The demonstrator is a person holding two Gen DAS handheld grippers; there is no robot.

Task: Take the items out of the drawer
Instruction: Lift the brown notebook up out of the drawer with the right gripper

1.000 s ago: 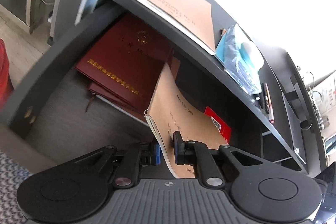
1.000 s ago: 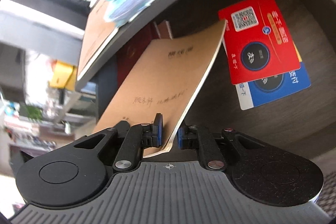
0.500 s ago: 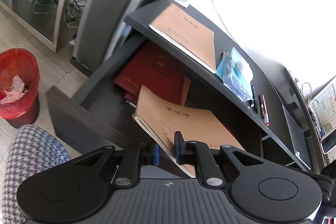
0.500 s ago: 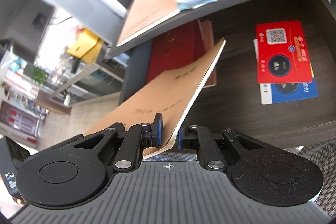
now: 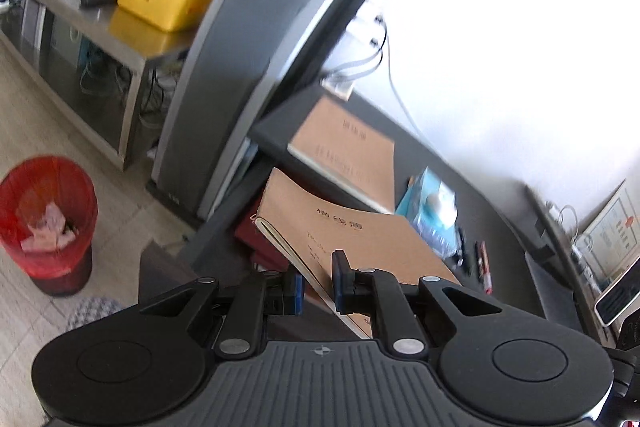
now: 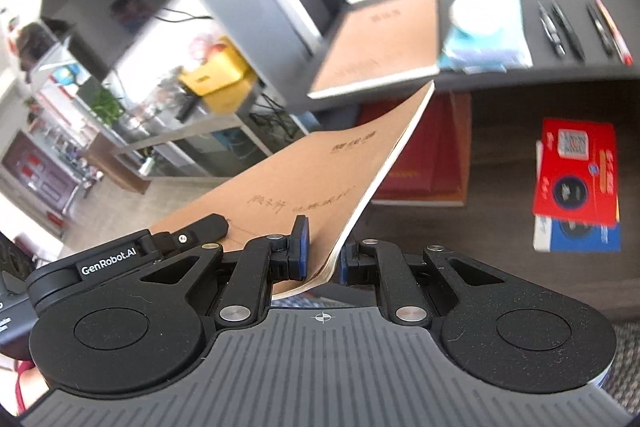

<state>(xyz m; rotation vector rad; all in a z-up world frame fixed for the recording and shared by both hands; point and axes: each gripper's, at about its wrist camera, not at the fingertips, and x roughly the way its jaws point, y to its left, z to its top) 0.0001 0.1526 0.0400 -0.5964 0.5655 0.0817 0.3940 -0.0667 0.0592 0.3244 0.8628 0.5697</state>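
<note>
A brown kraft-paper notebook (image 5: 344, 235) is held in the air above the open drawer (image 6: 500, 163), level with the desk edge. My left gripper (image 5: 318, 285) is shut on its near edge. My right gripper (image 6: 323, 259) is shut on the same notebook (image 6: 320, 179) at its other edge; the left gripper's body shows at the lower left of the right wrist view. In the drawer lie dark red books (image 6: 432, 155), a red card (image 6: 576, 167) and a blue card (image 6: 580, 239) under it.
On the dark desk top (image 5: 492, 227) lie a second brown notebook (image 5: 348, 151), a blue tissue pack (image 5: 434, 211) and several pens (image 6: 580, 27). A red waste bin (image 5: 48, 219) stands on the floor at left. A grey computer tower (image 5: 260, 67) stands beside the desk.
Both grippers have lifted the brown notebook up and out of the drawer, from inside it to the height of the desk top. The drawer contents have dropped lower in view.
</note>
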